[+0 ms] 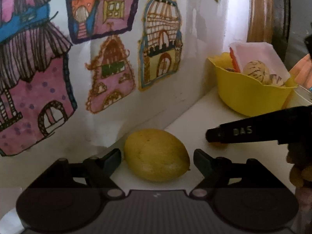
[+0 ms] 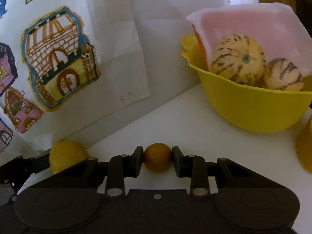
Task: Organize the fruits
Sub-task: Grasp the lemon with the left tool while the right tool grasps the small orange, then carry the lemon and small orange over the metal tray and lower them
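Observation:
A yellow lemon [image 1: 157,154] lies on the white table between the fingers of my left gripper [image 1: 157,159], which is open around it without touching. The lemon [image 2: 67,155] also shows at the lower left of the right wrist view. My right gripper [image 2: 157,159] is shut on a small orange fruit [image 2: 157,157] just above the table. One black finger of the right gripper [image 1: 243,133] reaches in from the right of the left wrist view. A yellow bowl [image 2: 253,113] at the back right holds two striped pale fruits [image 2: 237,64] inside a white foam tray [image 2: 253,25].
A white wall with coloured house drawings [image 1: 109,78] runs close along the left of the table [image 2: 195,128]. Another yellow object [image 2: 305,146] sits at the right edge. A wooden frame [image 1: 261,9] stands behind the bowl [image 1: 251,97].

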A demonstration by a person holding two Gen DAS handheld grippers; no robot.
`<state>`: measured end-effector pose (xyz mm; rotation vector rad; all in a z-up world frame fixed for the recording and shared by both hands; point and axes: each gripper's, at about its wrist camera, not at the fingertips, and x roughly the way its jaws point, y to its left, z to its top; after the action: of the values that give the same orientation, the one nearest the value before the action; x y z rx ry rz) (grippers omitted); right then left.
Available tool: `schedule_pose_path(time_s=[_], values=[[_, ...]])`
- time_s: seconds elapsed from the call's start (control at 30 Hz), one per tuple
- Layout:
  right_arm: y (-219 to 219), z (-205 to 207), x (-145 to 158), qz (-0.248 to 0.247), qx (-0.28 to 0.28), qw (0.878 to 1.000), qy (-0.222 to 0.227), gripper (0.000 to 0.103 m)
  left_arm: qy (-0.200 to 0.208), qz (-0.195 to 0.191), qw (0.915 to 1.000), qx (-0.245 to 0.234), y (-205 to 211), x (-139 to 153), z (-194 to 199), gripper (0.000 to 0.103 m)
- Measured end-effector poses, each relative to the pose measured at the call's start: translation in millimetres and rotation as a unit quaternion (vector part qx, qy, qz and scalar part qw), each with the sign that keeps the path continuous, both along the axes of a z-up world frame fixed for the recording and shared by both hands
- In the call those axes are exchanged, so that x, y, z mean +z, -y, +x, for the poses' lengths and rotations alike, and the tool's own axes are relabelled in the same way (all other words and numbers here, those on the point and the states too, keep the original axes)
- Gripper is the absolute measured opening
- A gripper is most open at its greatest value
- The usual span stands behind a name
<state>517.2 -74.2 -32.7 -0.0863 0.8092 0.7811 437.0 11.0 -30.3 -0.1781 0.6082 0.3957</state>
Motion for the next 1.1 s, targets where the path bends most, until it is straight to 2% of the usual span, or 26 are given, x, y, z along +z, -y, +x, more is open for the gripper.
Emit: schedule_pose_path(time_s=[0.07,0.17,0.4,0.53,0.77,0.97,1.1], values=[[2.8,-1.1,-0.5,0.003,-0.003,1.000,-0.006,0.034,0.001,-0.013,0.9999,0.007,-2.0,-0.9,2.0,0.083],[-0.3,-2.1,-0.8,0.005,-0.004,1.000,-0.011,0.034,0.012,-0.027,0.9995,0.014,-5.4,-1.9,-0.4,0.072],[7.8,-15.2,1.9,0.011,-0.003,1.000,-0.023,0.034,0.027,-0.047,0.9984,0.019,-13.7,-4.5,-14.4,0.071],[13.7,-31.0,4.2,0.008,0.001,1.000,-0.028,0.034,0.026,-0.045,0.9987,-0.001,-15.2,-3.2,-31.1,0.071],[30.7,-69.7,16.7,0.012,0.008,0.999,-0.028,0.034,0.017,-0.064,0.9967,-0.048,-10.6,-2.5,-73.3,0.071],[63.1,-105.2,30.0,0.030,0.005,0.999,-0.027,0.034,0.024,-0.059,0.9944,-0.084,-3.2,4.4,-124.6,0.071],[88.6,-114.1,38.6,0.043,-0.005,0.999,-0.024,0.034,0.034,-0.068,0.9924,-0.097,4.1,11.2,-151.7,0.071]])
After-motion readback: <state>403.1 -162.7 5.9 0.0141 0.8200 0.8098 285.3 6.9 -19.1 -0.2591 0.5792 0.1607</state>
